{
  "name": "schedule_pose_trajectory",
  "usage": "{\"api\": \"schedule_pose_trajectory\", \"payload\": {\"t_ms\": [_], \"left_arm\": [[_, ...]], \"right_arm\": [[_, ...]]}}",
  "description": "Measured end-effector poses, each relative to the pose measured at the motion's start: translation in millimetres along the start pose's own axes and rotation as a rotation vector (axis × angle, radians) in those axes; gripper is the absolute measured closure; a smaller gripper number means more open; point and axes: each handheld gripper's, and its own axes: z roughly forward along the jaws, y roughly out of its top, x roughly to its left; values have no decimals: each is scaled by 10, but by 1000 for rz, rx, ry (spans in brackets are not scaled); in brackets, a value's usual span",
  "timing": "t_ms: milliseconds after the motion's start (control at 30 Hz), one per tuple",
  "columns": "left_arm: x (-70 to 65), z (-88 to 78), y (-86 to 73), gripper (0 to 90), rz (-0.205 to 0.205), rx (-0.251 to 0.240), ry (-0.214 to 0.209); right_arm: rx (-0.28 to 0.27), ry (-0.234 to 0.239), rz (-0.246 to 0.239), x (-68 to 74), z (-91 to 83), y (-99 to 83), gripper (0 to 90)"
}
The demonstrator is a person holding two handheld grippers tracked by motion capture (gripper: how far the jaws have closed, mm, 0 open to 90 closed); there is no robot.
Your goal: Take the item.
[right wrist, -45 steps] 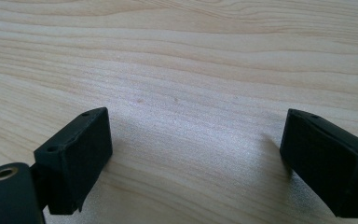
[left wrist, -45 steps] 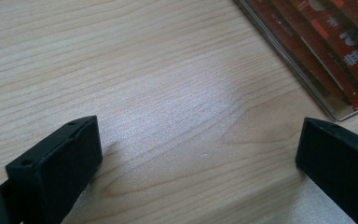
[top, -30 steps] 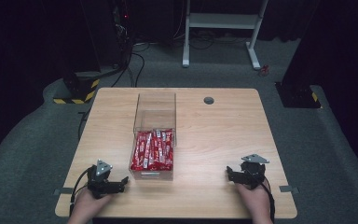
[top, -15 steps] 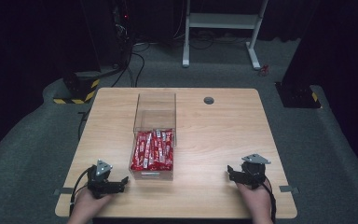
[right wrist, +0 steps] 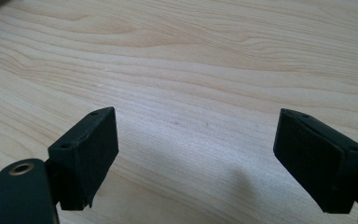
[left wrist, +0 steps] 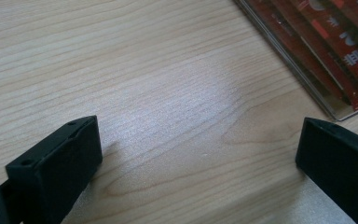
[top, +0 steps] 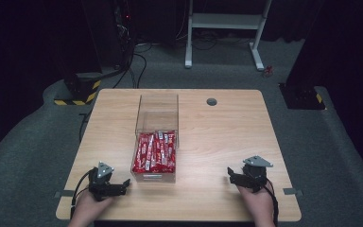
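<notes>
A clear plastic box (top: 157, 113) stands on the wooden table (top: 227, 142); several red packets (top: 155, 152) lie in its near half. My left gripper (top: 123, 186) rests at the near left, pointing right toward the box's front corner, jaws wide open around bare wood. In the left gripper view (left wrist: 198, 154) the box edge (left wrist: 303, 79) and the red packets (left wrist: 340, 42) sit at the upper right. My right gripper (top: 230, 174) lies at the near right, pointing left. Its jaws (right wrist: 196, 149) have just been closing slightly but stay wide open, with nothing between them.
A small round grey grommet (top: 211, 101) sits in the table's far edge. Beyond the table, on the dark carpet, stand a white table frame (top: 227, 21), black stands with yellow-black striped bases (top: 78, 90) and trailing cables (top: 137, 66).
</notes>
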Motion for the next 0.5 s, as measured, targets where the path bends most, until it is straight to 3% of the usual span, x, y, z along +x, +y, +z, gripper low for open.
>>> {"api": "schedule_pose_trajectory", "payload": {"t_ms": [500], "left_arm": [[0, 0, 0, 6, 0, 0, 0]], "right_arm": [[-2, 24, -32, 137, 43, 30, 141]]}}
